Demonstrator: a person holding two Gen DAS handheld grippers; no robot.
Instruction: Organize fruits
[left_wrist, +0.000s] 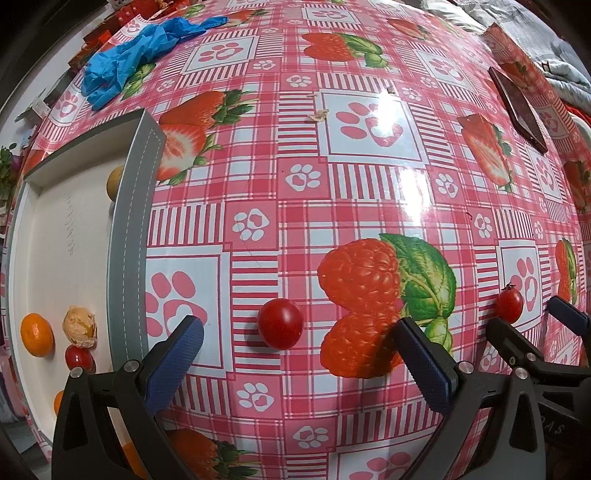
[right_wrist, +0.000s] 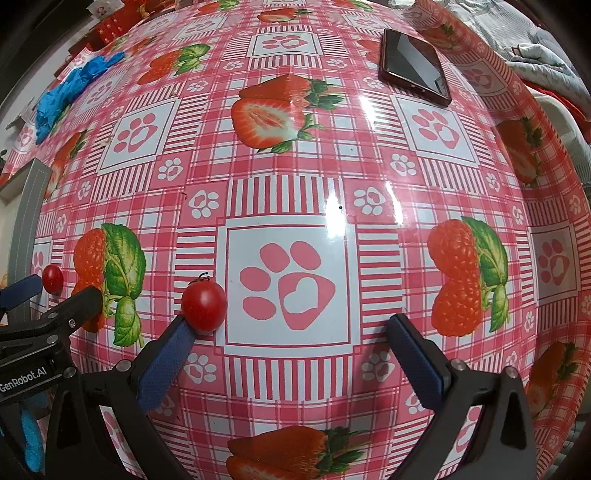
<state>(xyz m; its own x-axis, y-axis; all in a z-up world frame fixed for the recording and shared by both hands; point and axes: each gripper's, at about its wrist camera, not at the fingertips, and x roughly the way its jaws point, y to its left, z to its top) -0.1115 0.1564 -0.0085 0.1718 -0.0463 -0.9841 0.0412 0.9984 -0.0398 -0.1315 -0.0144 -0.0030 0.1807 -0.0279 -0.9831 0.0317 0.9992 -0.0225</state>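
Note:
A cherry tomato (left_wrist: 280, 323) lies on the tablecloth between the open fingers of my left gripper (left_wrist: 295, 343), closer to the left finger. A second cherry tomato with a stem (right_wrist: 204, 302) lies against the left fingertip of my open right gripper (right_wrist: 291, 339); it also shows in the left wrist view (left_wrist: 509, 304). A grey-rimmed white tray (left_wrist: 129, 229) at the left holds a mandarin (left_wrist: 36, 334), a peeled fruit (left_wrist: 79, 326), a cherry tomato (left_wrist: 78, 356) and a yellow fruit (left_wrist: 115, 183). Both grippers are empty.
A dark phone (right_wrist: 415, 66) lies at the far right of the table. A crumpled blue glove (left_wrist: 144, 48) lies at the far left. The right gripper (left_wrist: 532, 332) shows at the right of the left wrist view. Bedding lies beyond the table's right edge.

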